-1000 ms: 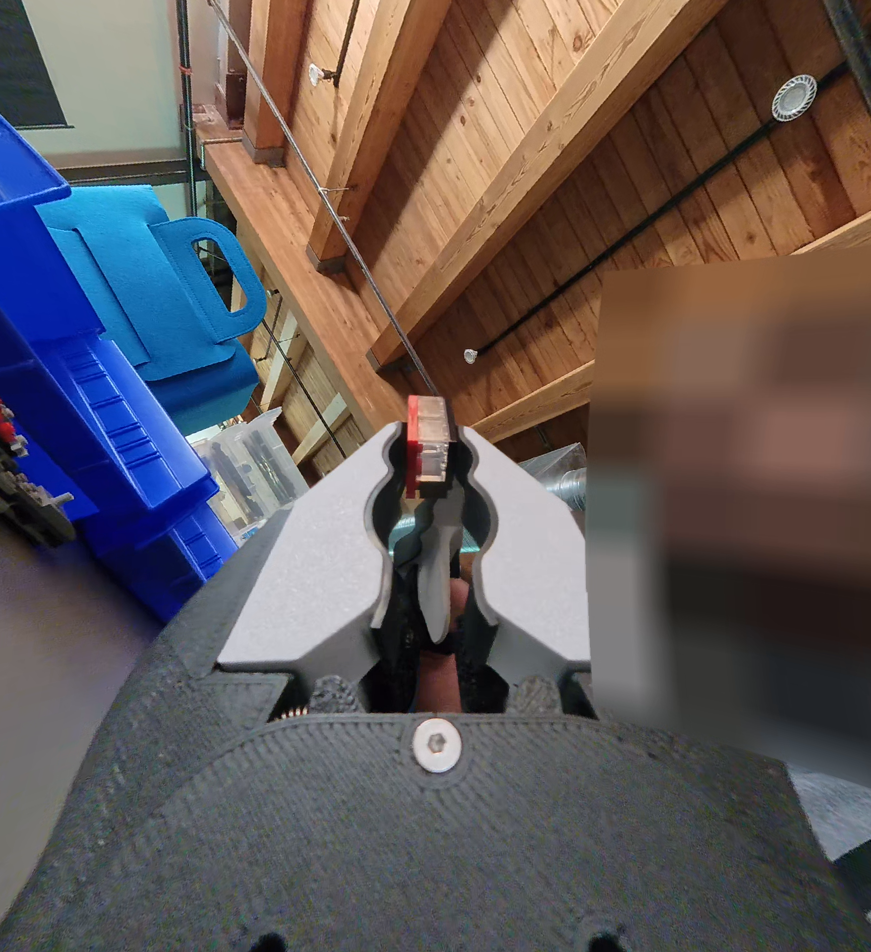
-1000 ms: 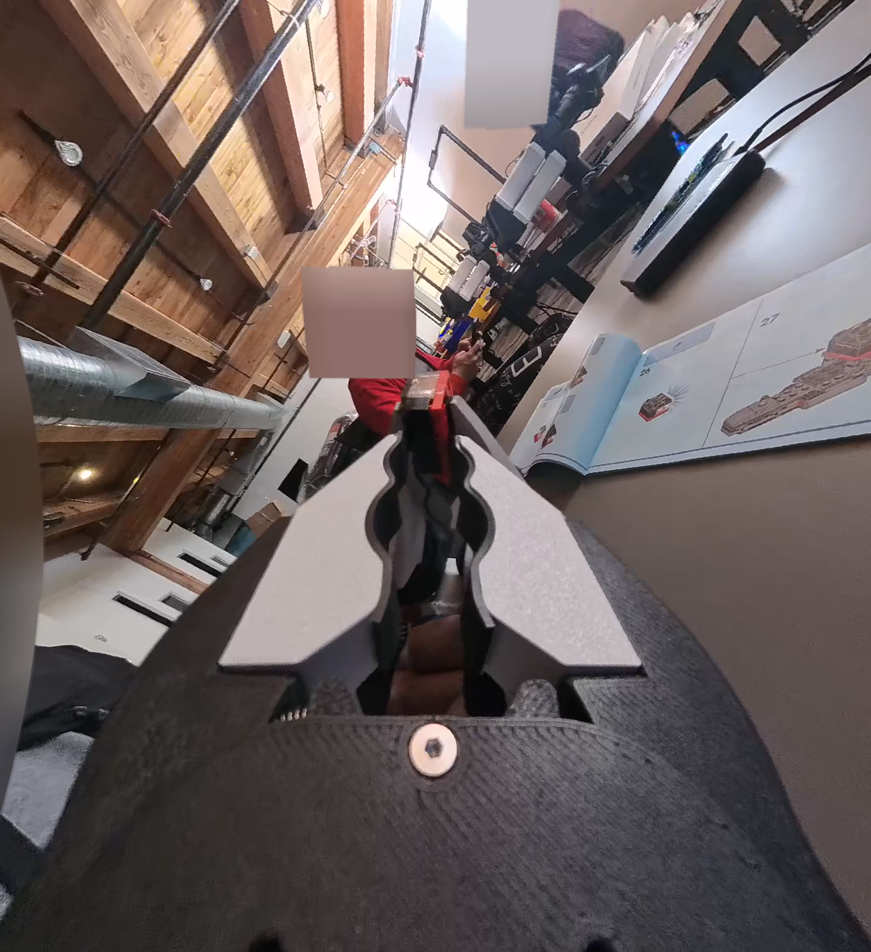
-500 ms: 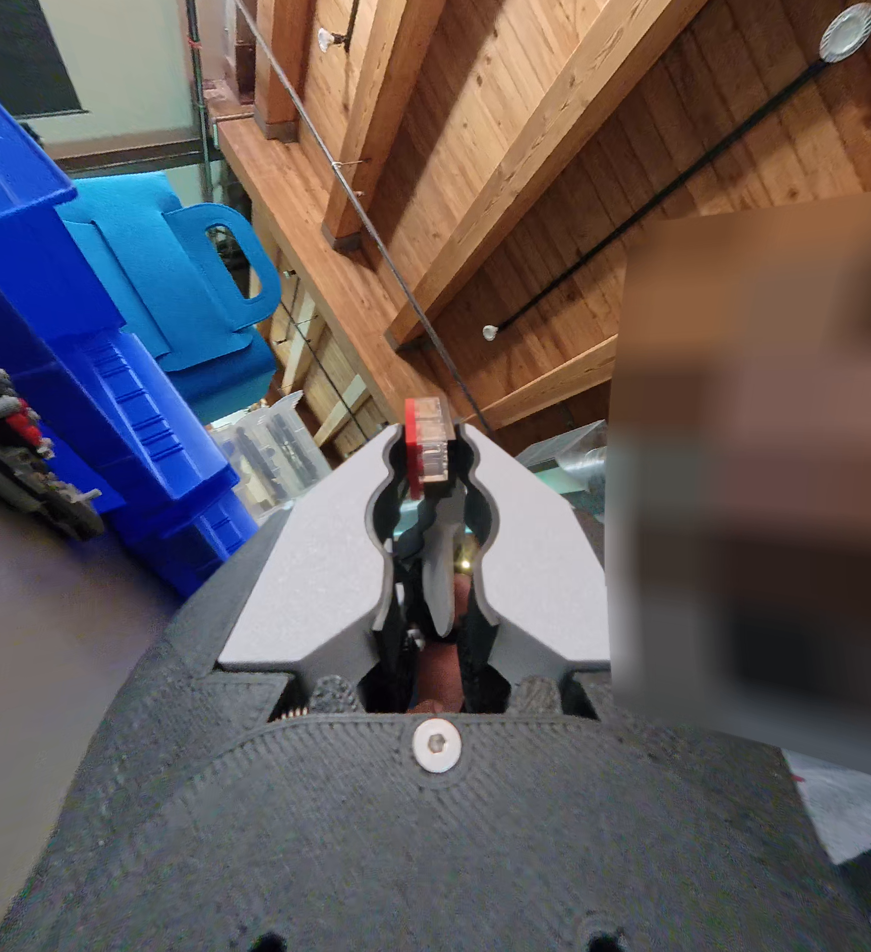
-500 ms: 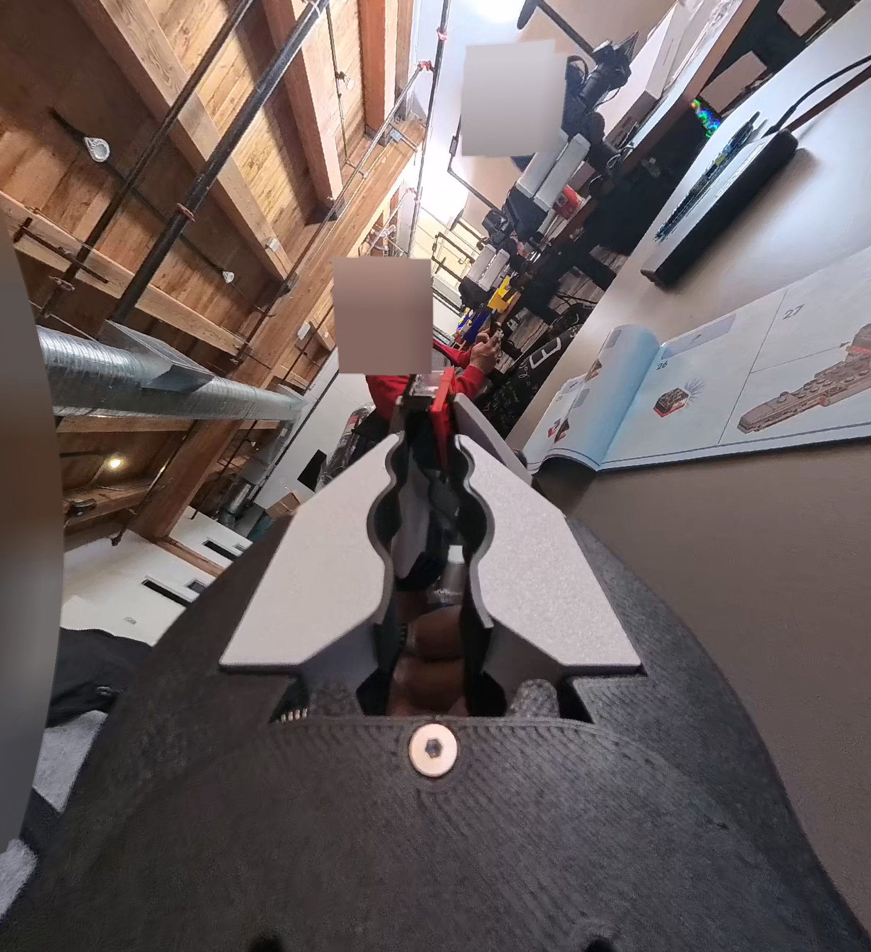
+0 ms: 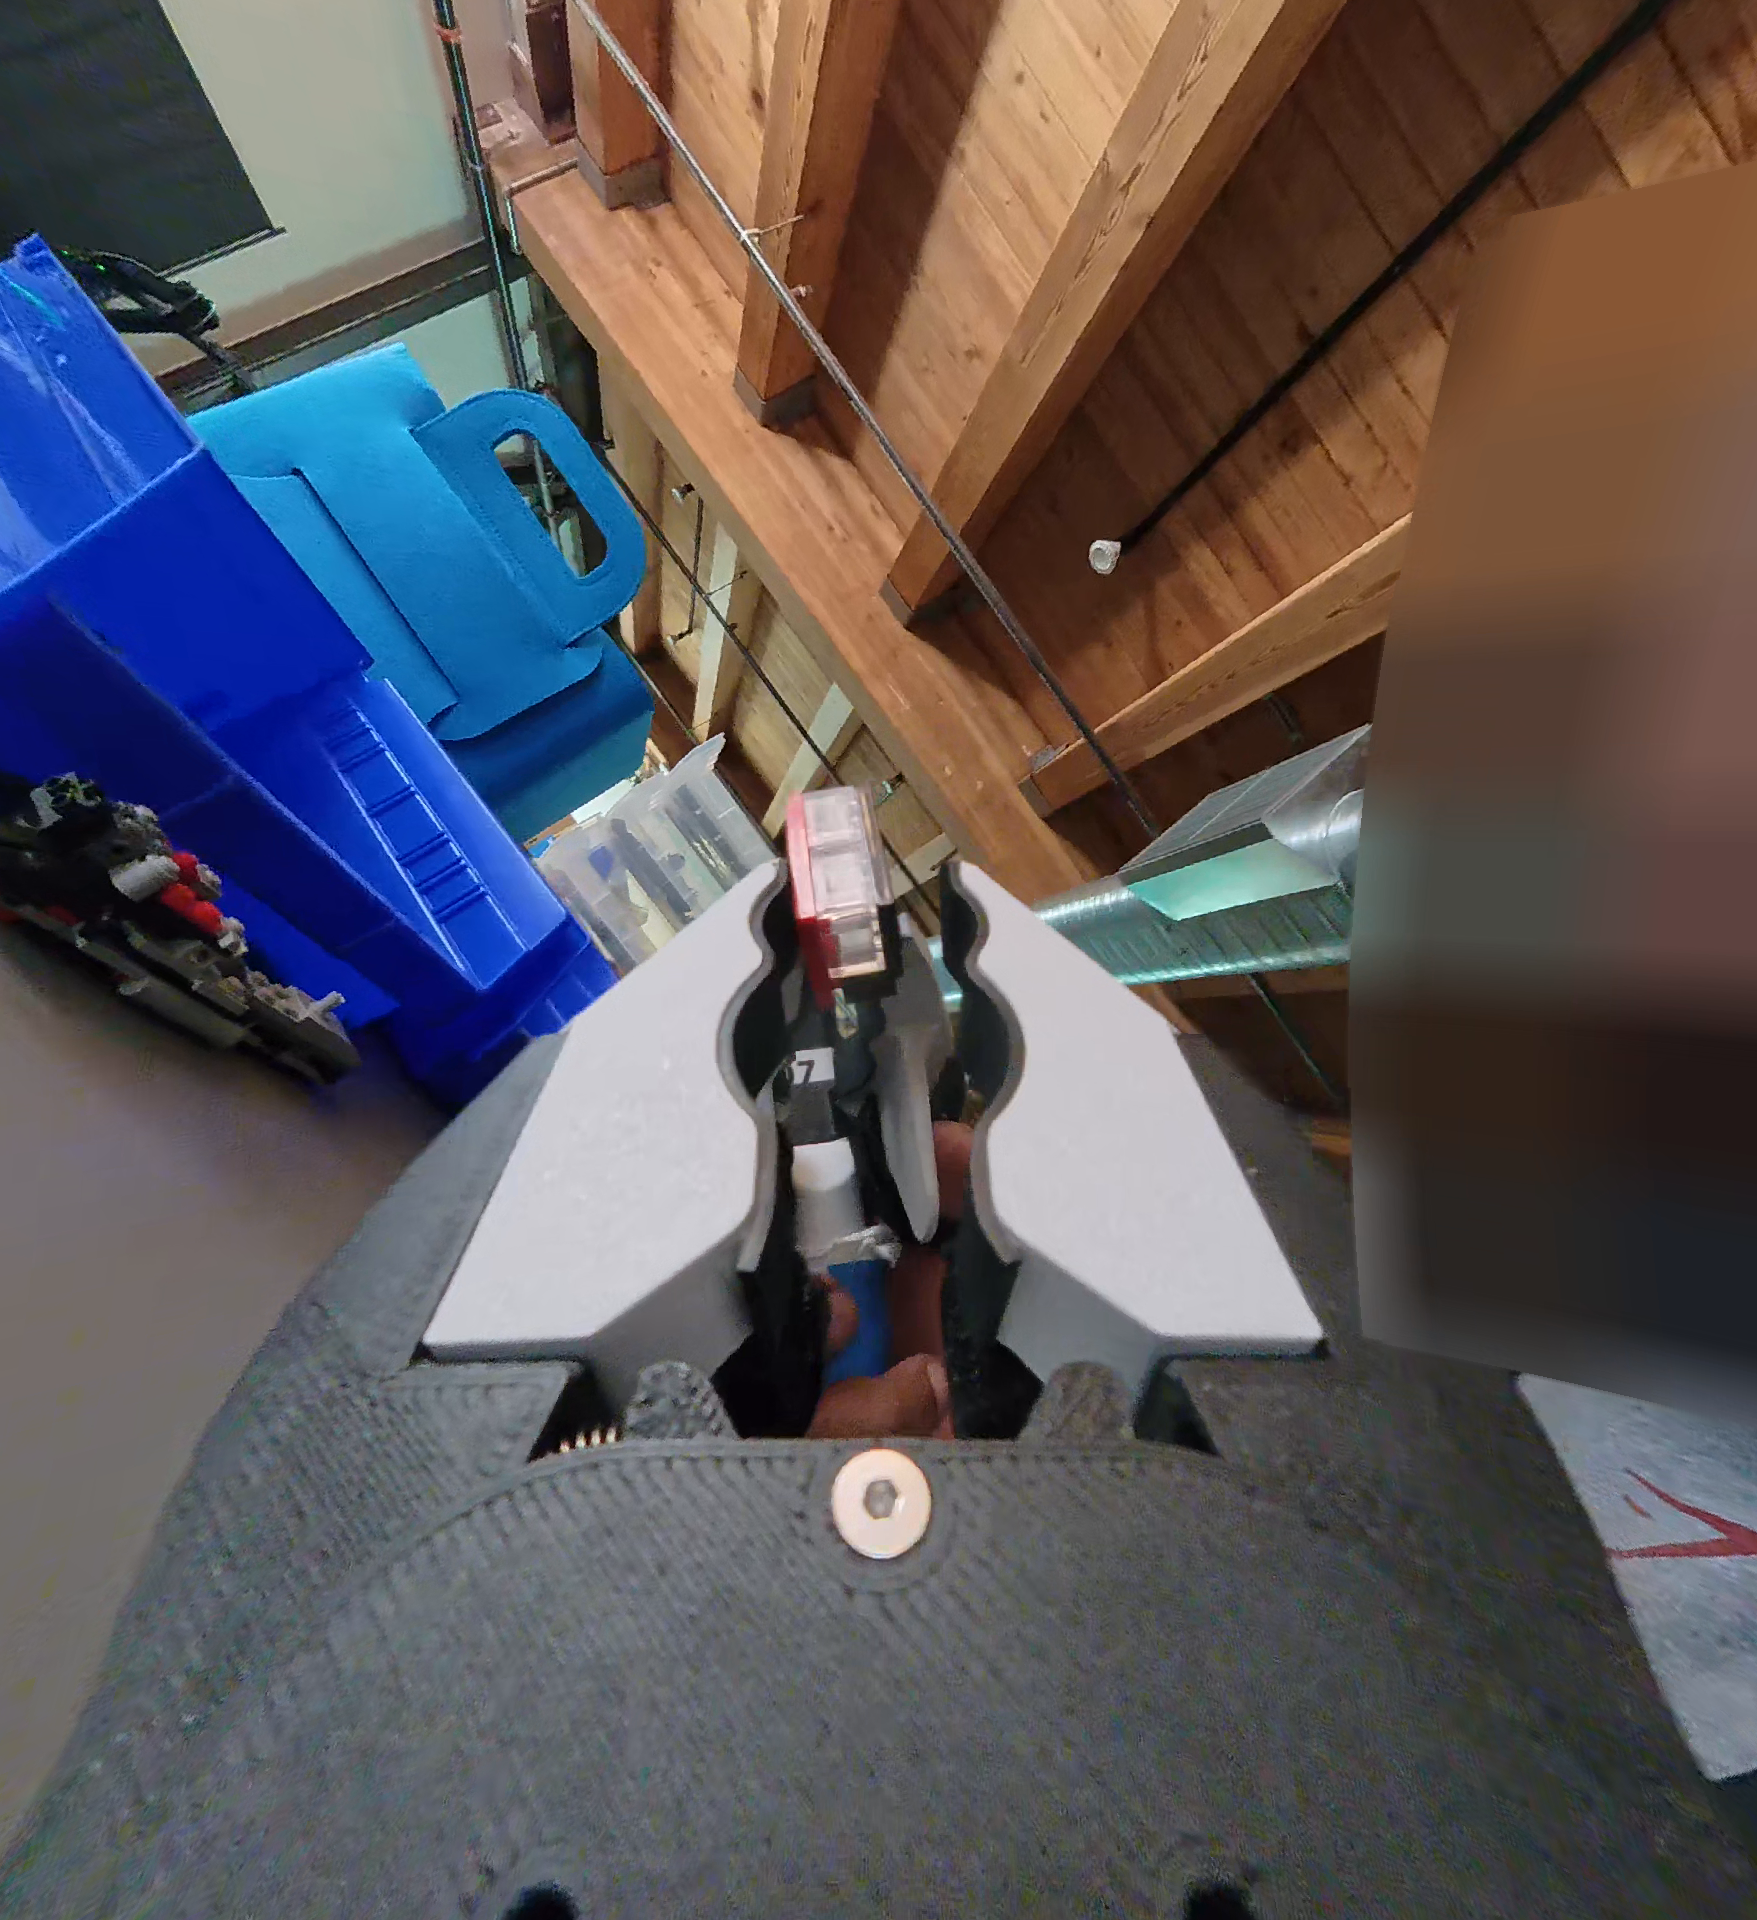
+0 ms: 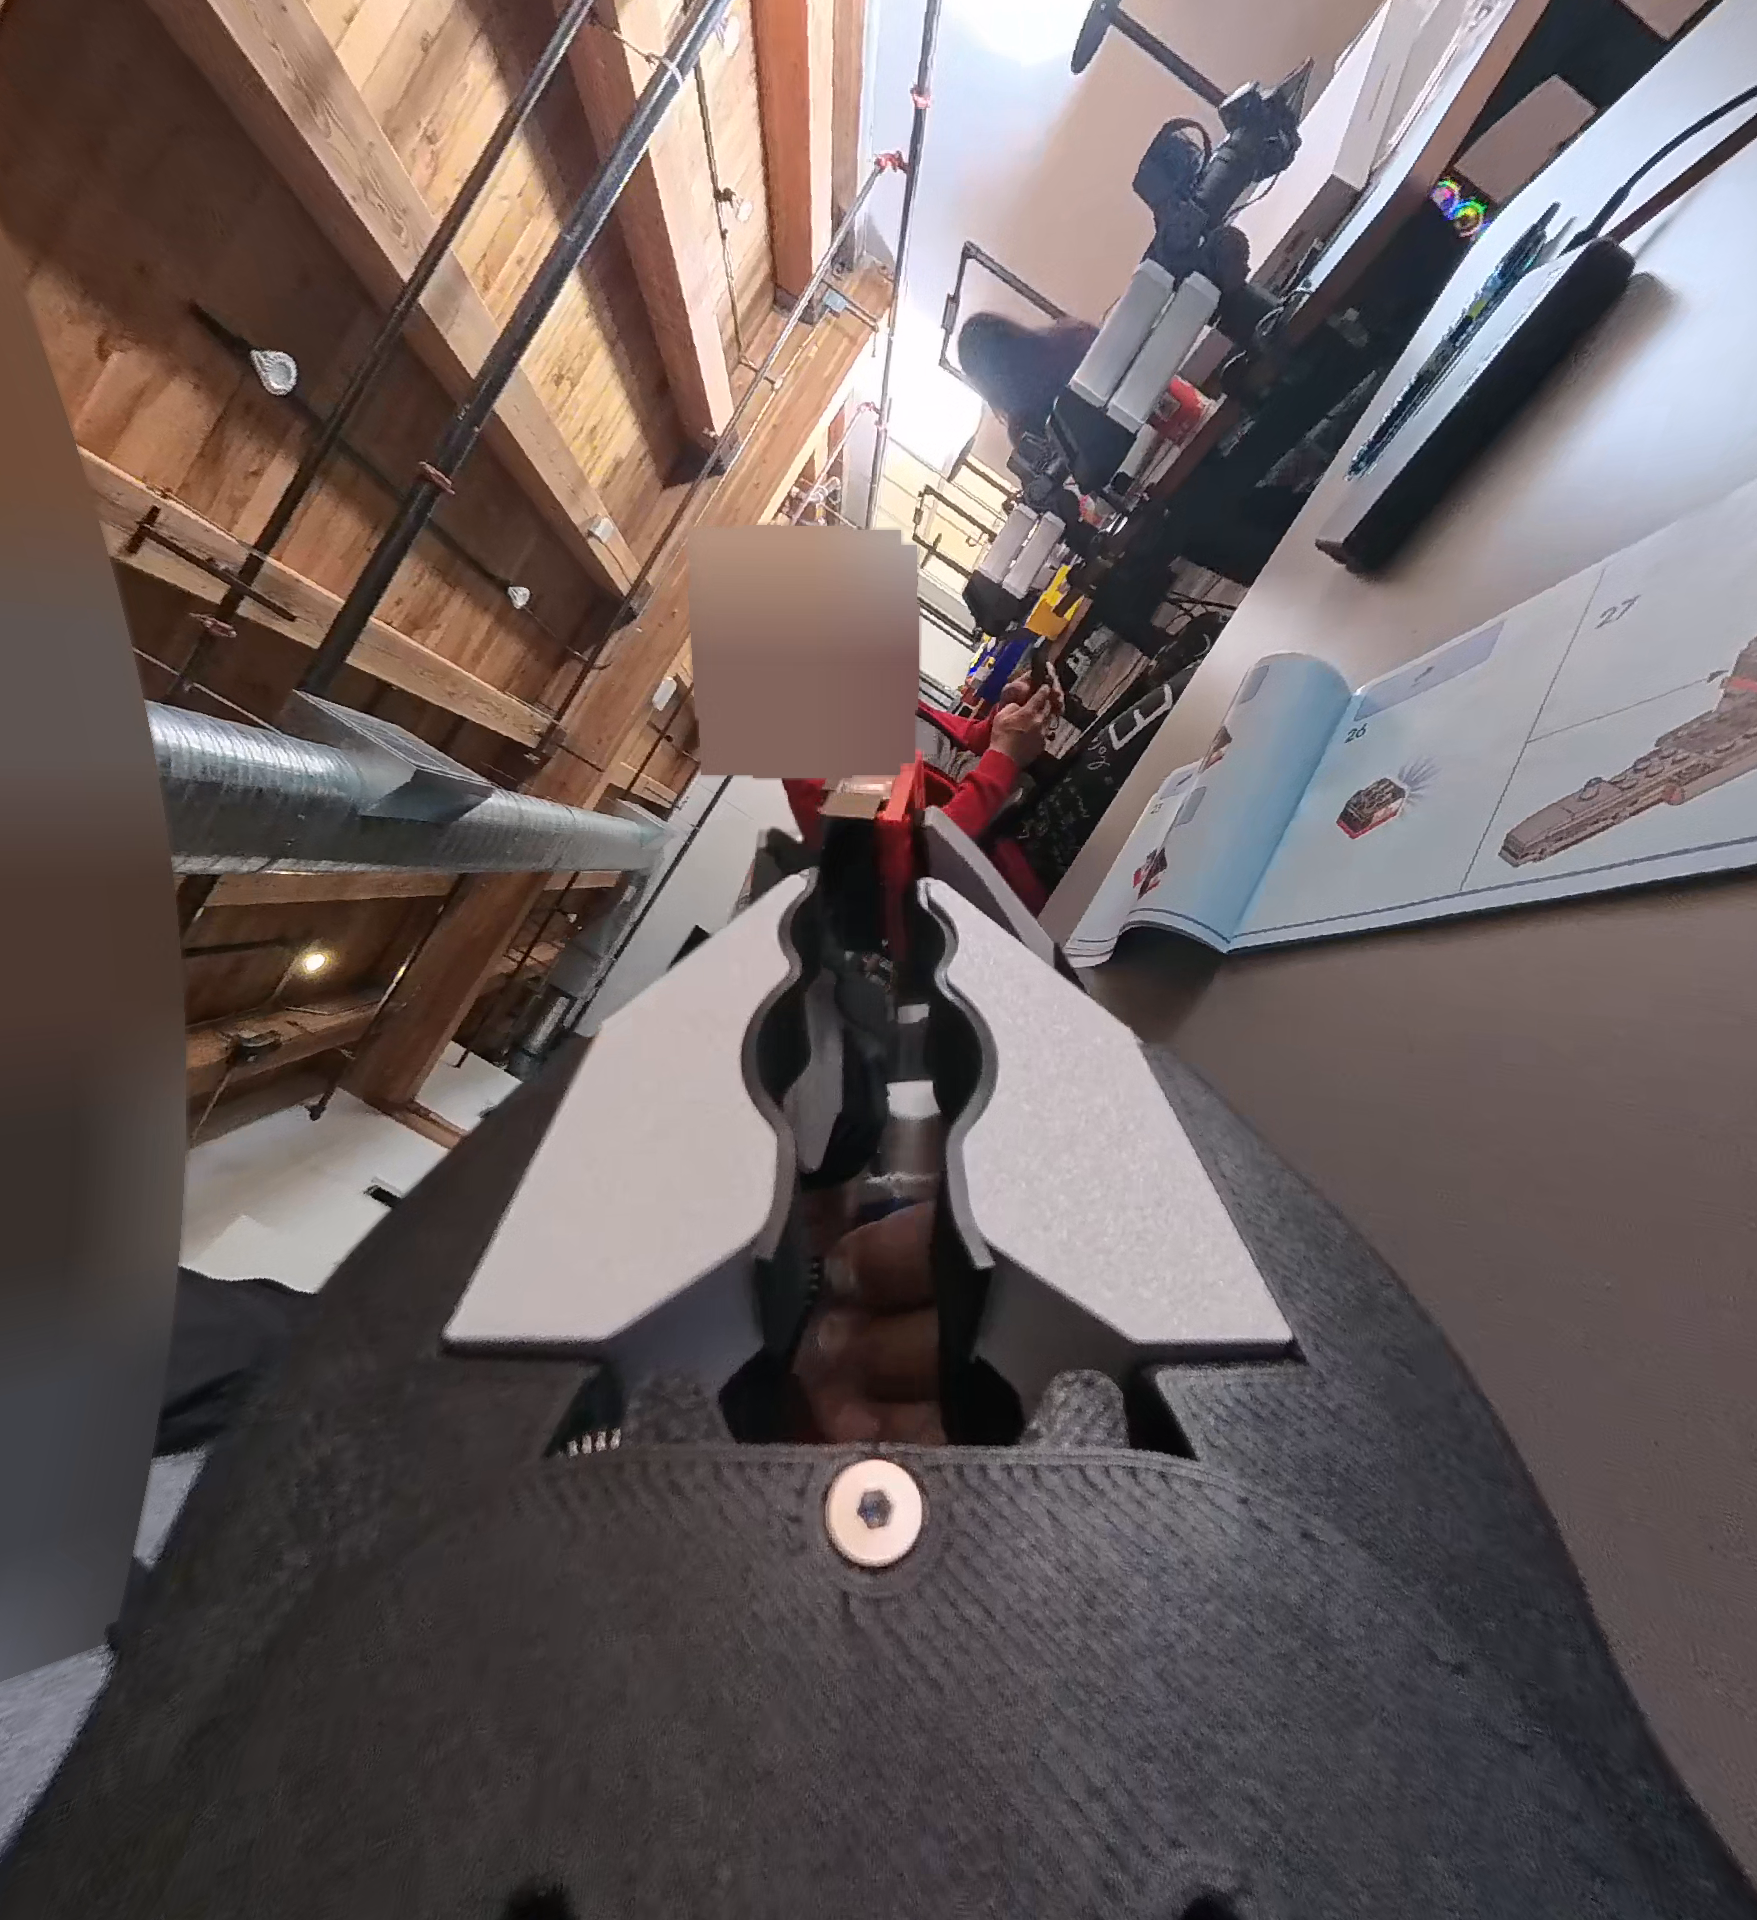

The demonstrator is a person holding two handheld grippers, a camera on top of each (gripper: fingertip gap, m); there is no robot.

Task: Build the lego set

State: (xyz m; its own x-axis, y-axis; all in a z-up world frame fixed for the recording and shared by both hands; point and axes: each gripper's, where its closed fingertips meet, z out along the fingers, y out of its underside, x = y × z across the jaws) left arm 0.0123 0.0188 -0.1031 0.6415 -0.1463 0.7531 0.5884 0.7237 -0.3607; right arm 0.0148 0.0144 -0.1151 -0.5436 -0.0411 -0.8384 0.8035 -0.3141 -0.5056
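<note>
our left gripper holds a small red and clear lego piece against its left finger, the jaws a little apart, raised off the table. our right gripper is nearly shut near that piece, though we cannot tell if it grips. the half-built model sits by the blue bins, the open booklet on the table.

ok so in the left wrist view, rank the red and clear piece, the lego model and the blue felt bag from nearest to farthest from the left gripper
1. red and clear piece, between the left gripper fingertips.
2. lego model, on the table, left.
3. blue felt bag, behind the blue bins, upper left.
</note>
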